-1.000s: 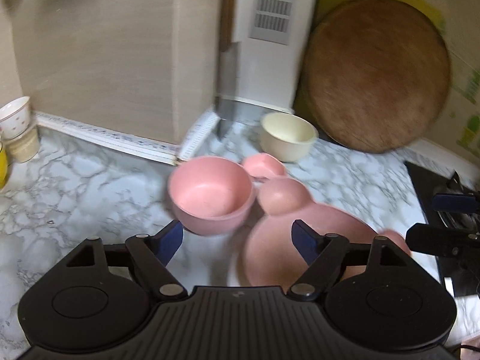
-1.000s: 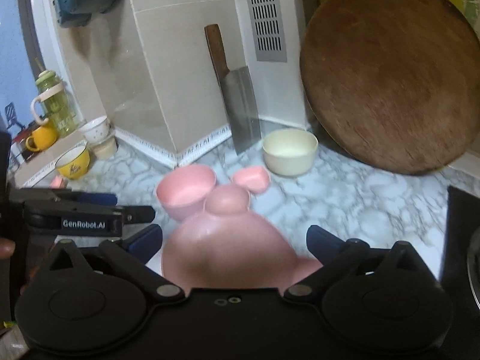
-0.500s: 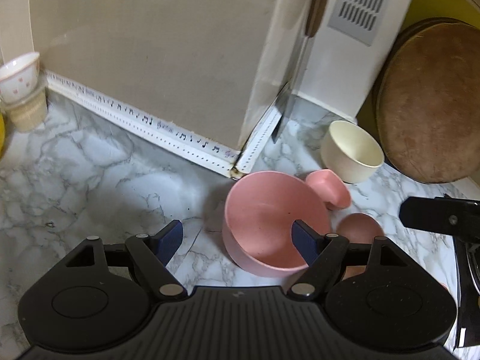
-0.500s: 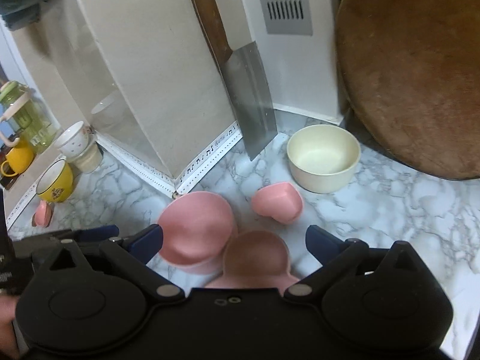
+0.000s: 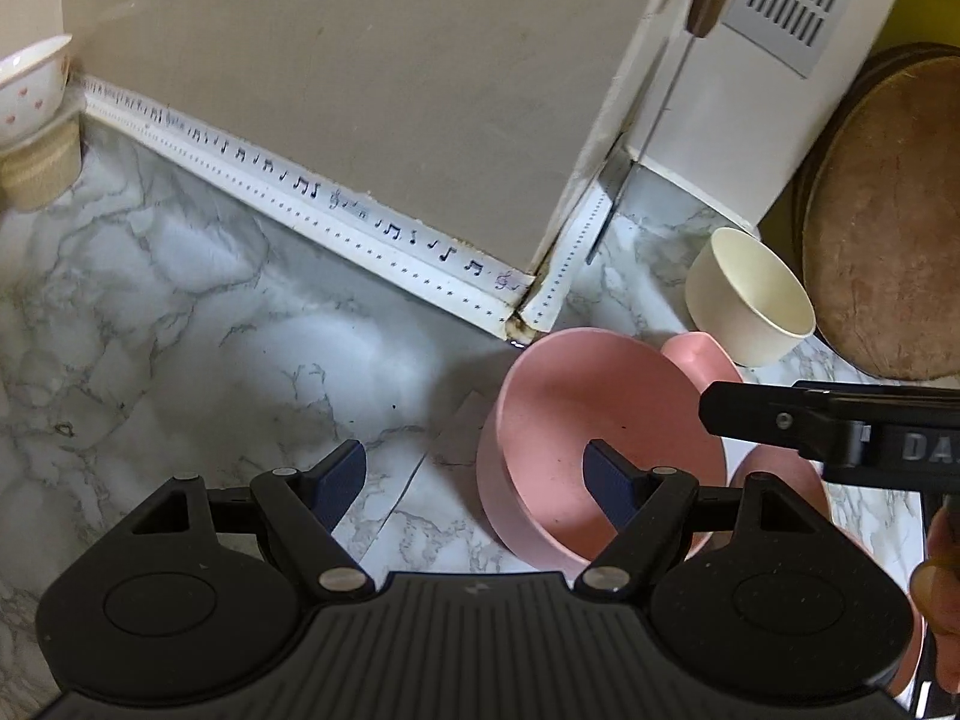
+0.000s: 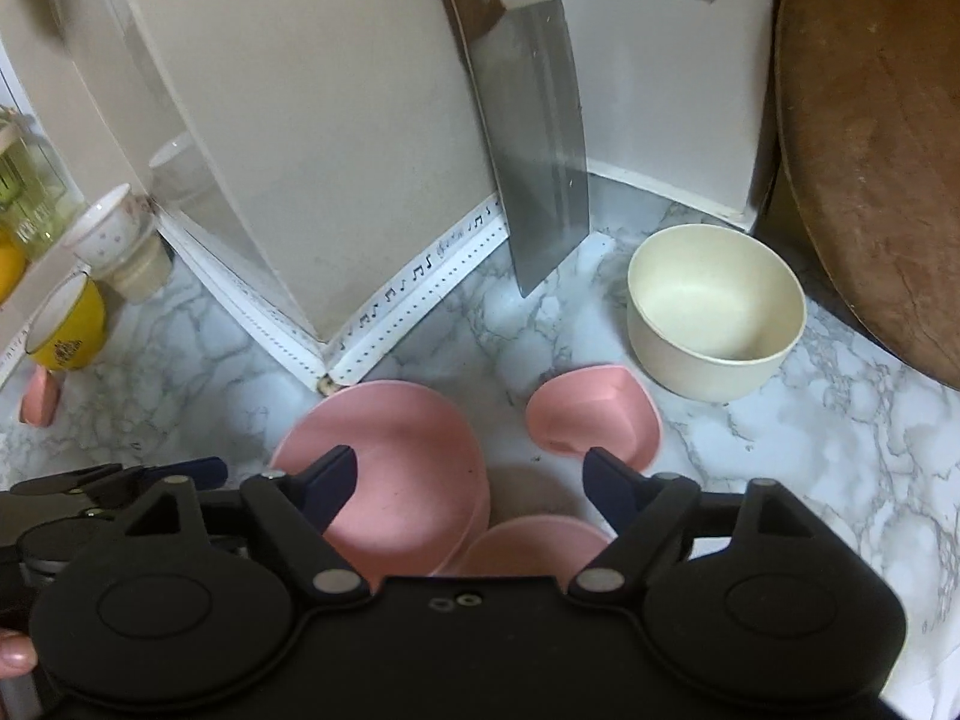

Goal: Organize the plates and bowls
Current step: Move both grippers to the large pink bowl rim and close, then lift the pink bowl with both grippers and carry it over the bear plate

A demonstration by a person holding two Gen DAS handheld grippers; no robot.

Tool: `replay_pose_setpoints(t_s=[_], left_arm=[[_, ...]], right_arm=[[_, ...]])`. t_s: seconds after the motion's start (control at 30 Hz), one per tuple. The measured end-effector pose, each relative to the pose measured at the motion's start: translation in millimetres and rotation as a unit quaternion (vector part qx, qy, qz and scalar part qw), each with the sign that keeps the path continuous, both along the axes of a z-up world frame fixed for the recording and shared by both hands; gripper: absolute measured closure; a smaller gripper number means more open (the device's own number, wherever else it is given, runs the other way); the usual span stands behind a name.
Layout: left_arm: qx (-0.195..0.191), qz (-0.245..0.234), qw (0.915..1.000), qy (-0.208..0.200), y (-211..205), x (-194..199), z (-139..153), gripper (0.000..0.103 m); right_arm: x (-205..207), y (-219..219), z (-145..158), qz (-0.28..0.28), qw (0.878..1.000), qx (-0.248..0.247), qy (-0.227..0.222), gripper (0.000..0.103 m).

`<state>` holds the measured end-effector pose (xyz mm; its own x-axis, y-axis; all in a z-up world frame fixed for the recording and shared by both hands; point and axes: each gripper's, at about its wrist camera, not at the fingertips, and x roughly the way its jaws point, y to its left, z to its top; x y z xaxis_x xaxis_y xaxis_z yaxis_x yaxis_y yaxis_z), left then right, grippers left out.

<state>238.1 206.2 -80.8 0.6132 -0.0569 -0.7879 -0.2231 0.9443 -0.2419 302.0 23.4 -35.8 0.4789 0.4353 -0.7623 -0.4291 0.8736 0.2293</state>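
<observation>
A pink bowl (image 5: 606,438) (image 6: 390,468) stands on the marble counter near the wall corner. A small pink heart-shaped dish (image 6: 594,414) (image 5: 702,354) lies beside it, and a cream bowl (image 6: 714,306) (image 5: 750,300) stands behind. A pink plate (image 6: 534,546) (image 5: 780,480) lies mostly hidden under my right gripper. My left gripper (image 5: 477,483) is open, its right finger over the pink bowl's inside, its left finger outside. My right gripper (image 6: 468,483) is open and empty above the bowl's right rim and the plate.
A cleaver (image 6: 534,150) leans on the wall behind the bowls. A round wooden board (image 6: 876,138) leans at the right. Stacked cups (image 6: 120,246) and a yellow mug (image 6: 66,330) stand at the left. The counter left of the bowl (image 5: 198,324) is bare marble.
Both grippers have moved forward and down toward the pink bowl. The left gripper's right finger now reaches over the bowl's rim. Both stay open.
</observation>
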Motion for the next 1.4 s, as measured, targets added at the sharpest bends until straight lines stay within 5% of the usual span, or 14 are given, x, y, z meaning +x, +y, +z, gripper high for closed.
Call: replay_pose_setpoints(t_s=[0.23,0.4,0.47,0.67,0.9,1.4], left_arm=[[-0.004,-0.008,0.9999,-0.008,-4.1,3.0,-2.4,0.024],[-0.009,-0.022,0.9997,-0.003,-9.8,3.3,-6.2,0.045],[-0.008,-0.023,0.9997,-0.001,-10.6,3.1,-7.6,0.062],[0.000,-0.029,0.9996,-0.002,-14.5,1.1,-6.9,0.084],[0.008,-0.022,0.9997,0.003,-15.5,-3.5,-2.7,0.088],[0.004,0.017,0.9994,0.030,11.5,-55.0,20.3,0.088]], right_arm=[[13.4,8.1,-14.3,0.011,0.999,0.004,0.032,0.049],[16.4,13.3,-21.1,0.011,0.999,0.004,0.042,0.063],[15.7,14.6,-22.0,0.012,0.999,0.003,0.041,0.067],[10.7,19.6,-22.1,0.016,0.999,-0.011,0.032,0.078],[1.6,24.2,-20.0,0.015,0.999,-0.034,0.024,0.088],[-54.8,50.9,3.6,0.045,0.998,-0.036,0.031,0.089]])
